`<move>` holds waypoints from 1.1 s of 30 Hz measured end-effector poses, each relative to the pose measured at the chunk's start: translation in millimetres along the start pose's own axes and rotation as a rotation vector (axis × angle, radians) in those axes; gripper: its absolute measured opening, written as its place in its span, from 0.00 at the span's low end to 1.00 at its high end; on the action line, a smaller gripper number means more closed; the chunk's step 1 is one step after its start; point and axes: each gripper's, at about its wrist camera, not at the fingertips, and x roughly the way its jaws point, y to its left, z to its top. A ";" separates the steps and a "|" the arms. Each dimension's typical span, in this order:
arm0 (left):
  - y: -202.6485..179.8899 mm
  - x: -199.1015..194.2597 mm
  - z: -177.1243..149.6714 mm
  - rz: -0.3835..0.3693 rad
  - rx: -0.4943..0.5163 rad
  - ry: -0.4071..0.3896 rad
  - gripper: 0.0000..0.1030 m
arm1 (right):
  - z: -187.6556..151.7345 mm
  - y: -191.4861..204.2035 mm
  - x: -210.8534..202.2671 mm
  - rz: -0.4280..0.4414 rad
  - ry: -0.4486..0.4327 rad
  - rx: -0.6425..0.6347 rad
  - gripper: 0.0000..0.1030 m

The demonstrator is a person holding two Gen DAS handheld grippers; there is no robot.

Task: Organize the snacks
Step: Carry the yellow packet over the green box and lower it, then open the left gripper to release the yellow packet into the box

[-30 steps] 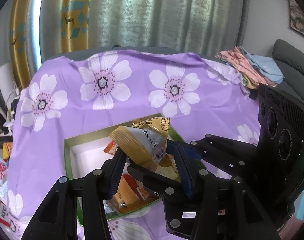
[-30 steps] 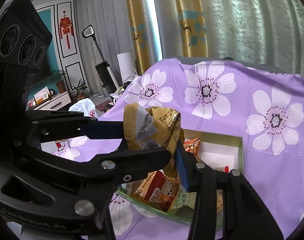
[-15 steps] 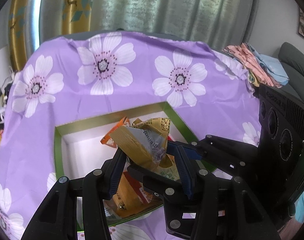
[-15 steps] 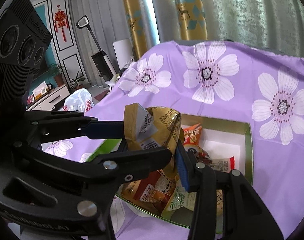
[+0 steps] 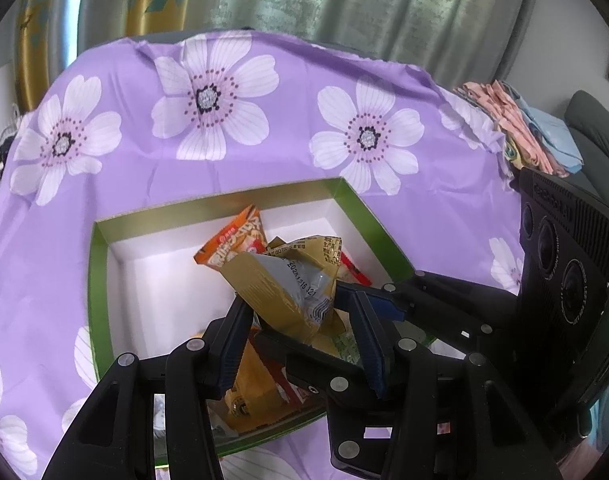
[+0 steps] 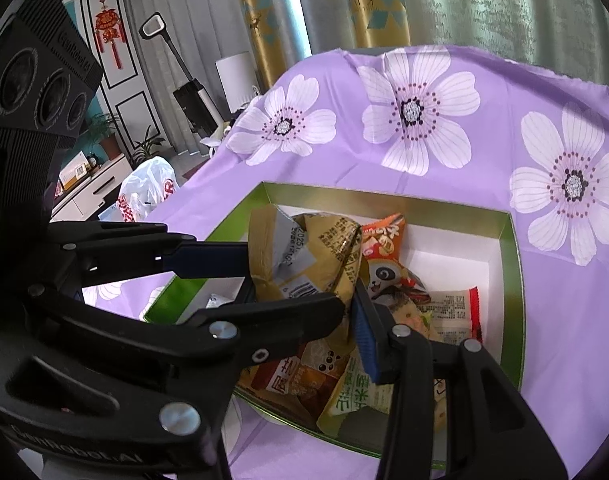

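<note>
Since a second ago the gold snack packet [image 5: 282, 286] [image 6: 304, 258] has come lower and farther over the green box [image 5: 100, 264] [image 6: 512, 280], long axis upright, crumpled top pointing up. Both the left gripper [image 5: 300, 332] [image 6: 232, 264] and right gripper [image 6: 346, 308] [image 5: 344, 312] clamp it. Other packets, one orange [image 5: 236, 240] [image 6: 384, 236], lie beneath. Purple flowered cloth [image 5: 144, 160] [image 6: 544, 100] covers the table.

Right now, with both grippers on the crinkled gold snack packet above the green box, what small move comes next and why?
Probably lower the crinkled gold snack packet slightly and release: both the left gripper and right gripper pinch it directly above the green-rimmed white-lined box.
</note>
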 end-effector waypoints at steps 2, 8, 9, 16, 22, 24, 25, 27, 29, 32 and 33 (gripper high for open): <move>0.3 2.1 -1.2 -0.003 -0.004 0.008 0.49 | -0.9 -0.6 1.7 -0.001 0.010 0.002 0.44; 1.4 6.6 -0.3 -0.012 -0.015 0.021 0.49 | -2.6 -2.4 3.9 -0.009 0.031 0.010 0.44; 1.8 7.9 -0.3 -0.012 -0.017 0.026 0.49 | -2.7 -2.5 4.2 -0.012 0.035 0.009 0.44; 5.1 13.4 0.2 -0.012 -0.029 0.048 0.49 | -3.4 -4.3 8.8 -0.013 0.068 0.021 0.45; 6.9 17.7 -2.5 -0.003 -0.043 0.062 0.49 | -5.5 -5.3 14.7 -0.012 0.101 0.040 0.46; 5.7 17.6 -2.6 0.017 -0.035 0.061 0.49 | -5.8 -5.3 15.0 -0.011 0.106 0.044 0.46; 5.3 17.8 -2.8 0.025 -0.031 0.060 0.49 | -5.7 -4.9 15.0 -0.011 0.108 0.044 0.46; 5.2 17.9 -3.7 0.033 -0.029 0.060 0.49 | -6.3 -3.8 15.6 -0.015 0.120 0.038 0.46; 5.4 18.0 -4.8 0.037 -0.032 0.062 0.49 | -6.6 -3.2 15.6 -0.017 0.123 0.036 0.47; 4.6 17.4 -5.1 0.053 -0.030 0.060 0.49 | -7.0 -2.3 14.8 -0.020 0.128 0.038 0.48; 4.0 16.8 -5.0 0.060 -0.027 0.058 0.49 | -6.9 -1.7 14.4 -0.023 0.128 0.036 0.48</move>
